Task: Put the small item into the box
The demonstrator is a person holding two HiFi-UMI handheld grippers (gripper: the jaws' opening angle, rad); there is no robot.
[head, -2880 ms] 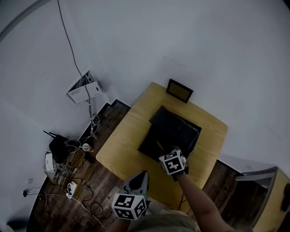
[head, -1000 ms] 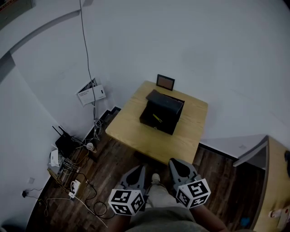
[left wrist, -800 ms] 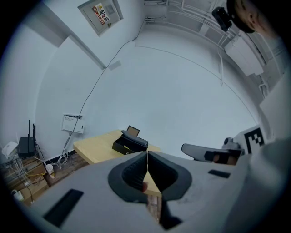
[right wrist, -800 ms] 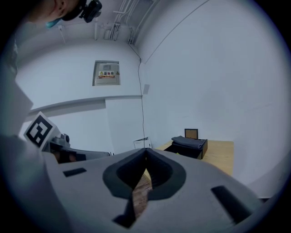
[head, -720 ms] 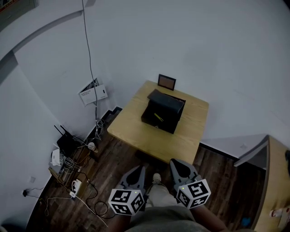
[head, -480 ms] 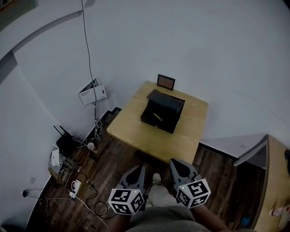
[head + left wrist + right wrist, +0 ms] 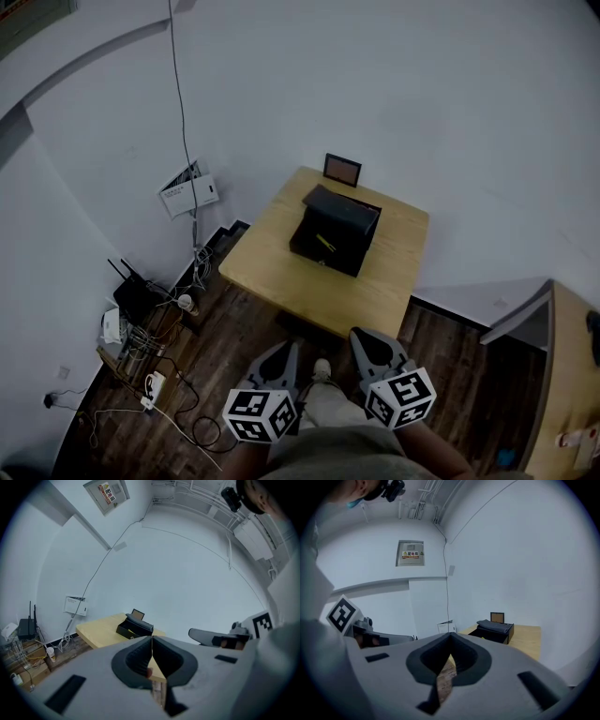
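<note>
A light wooden bench (image 7: 375, 292) stands on a dark plank floor (image 7: 246, 323), beside a white wall (image 7: 422, 112). A black box (image 7: 345, 217) sits on the far half of the top, its lid tilted open at the back. Just behind the box, at the far edge, a small dark-rimmed frame (image 7: 342, 170) stands upright. Cables (image 7: 164, 394) lie on the floor left of the bench
</note>
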